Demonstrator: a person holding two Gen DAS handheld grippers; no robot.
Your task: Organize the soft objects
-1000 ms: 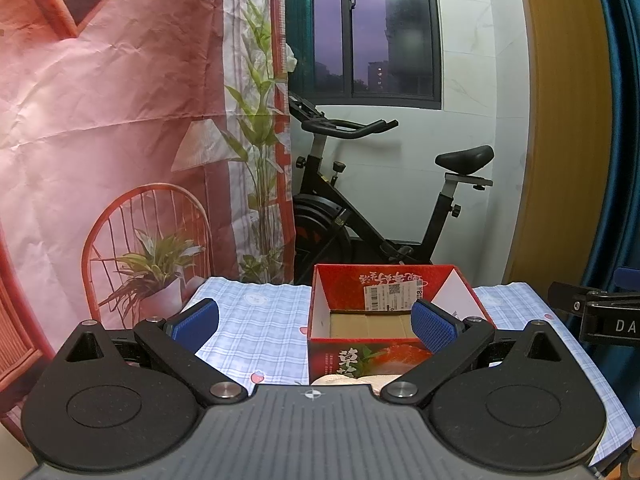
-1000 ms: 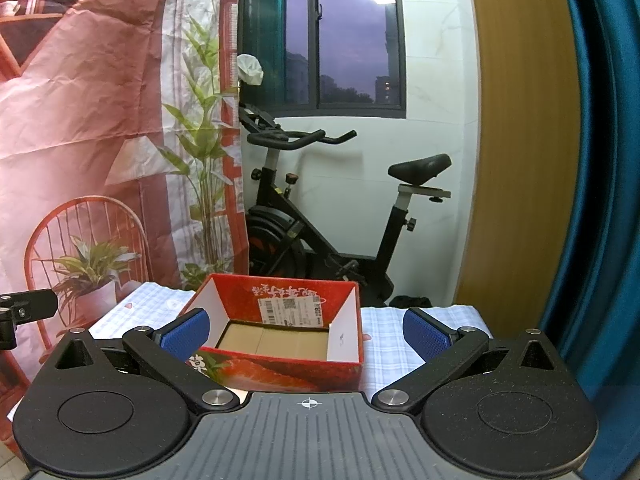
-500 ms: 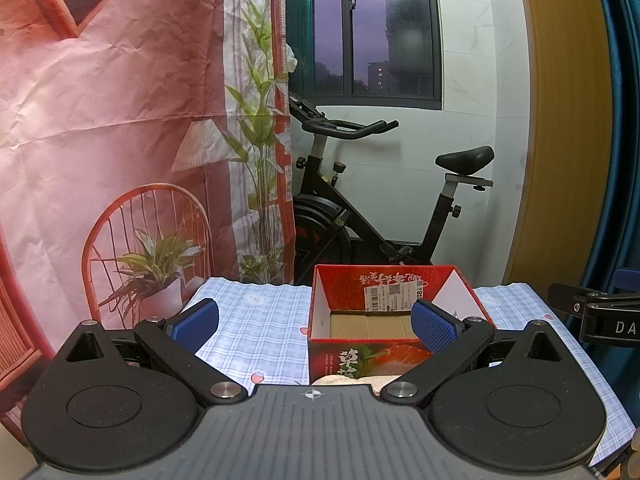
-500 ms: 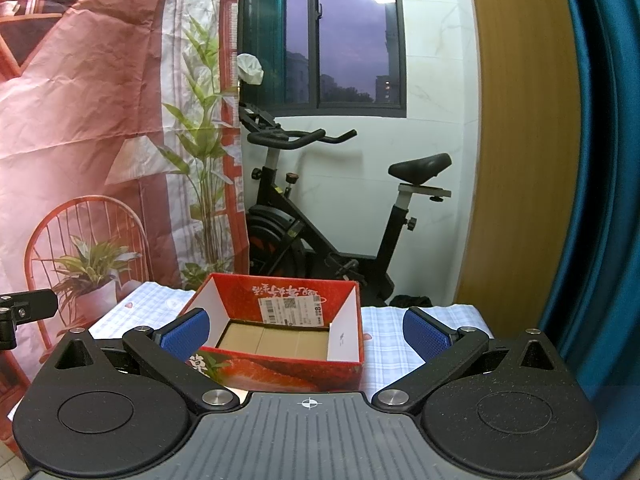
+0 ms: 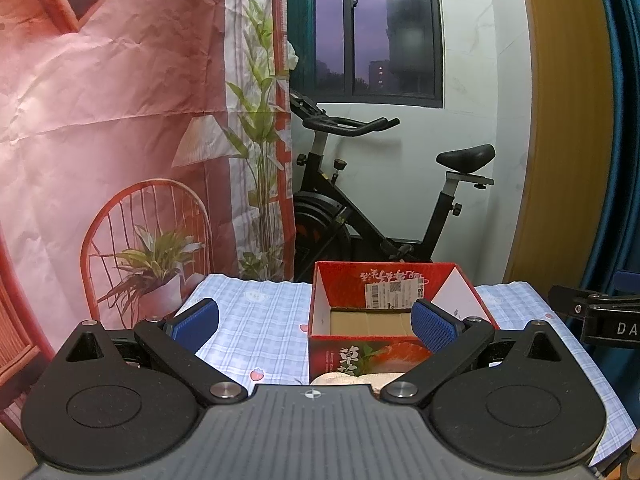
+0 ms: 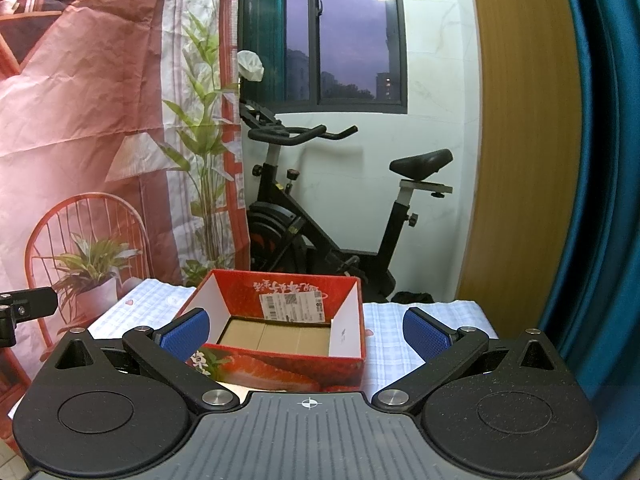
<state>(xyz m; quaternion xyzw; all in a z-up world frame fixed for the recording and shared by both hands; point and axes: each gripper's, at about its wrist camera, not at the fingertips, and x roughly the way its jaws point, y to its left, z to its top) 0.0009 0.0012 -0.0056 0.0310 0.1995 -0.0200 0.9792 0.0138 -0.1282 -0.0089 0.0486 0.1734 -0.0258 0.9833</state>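
A red cardboard box (image 5: pixel 394 304) with a strawberry print stands open-topped on the checked tablecloth (image 5: pixel 260 320), and its brown floor shows bare. A pale soft object (image 5: pixel 352 379) peeks out just before the box's near wall, mostly hidden by my left gripper's body. My left gripper (image 5: pixel 314 322) hovers open, level with the box's near side, with nothing between its blue pads. In the right wrist view the same box (image 6: pixel 280 332) sits ahead of my right gripper (image 6: pixel 306 330), which is open and holds nothing.
An exercise bike (image 5: pixel 380 208) stands behind the table by a window. A pink printed backdrop (image 5: pixel 120 140) hangs on the left, a blue curtain (image 6: pixel 600 160) on the right. The other gripper's tip shows at the right edge (image 5: pixel 600 316) and left edge (image 6: pixel 24 308).
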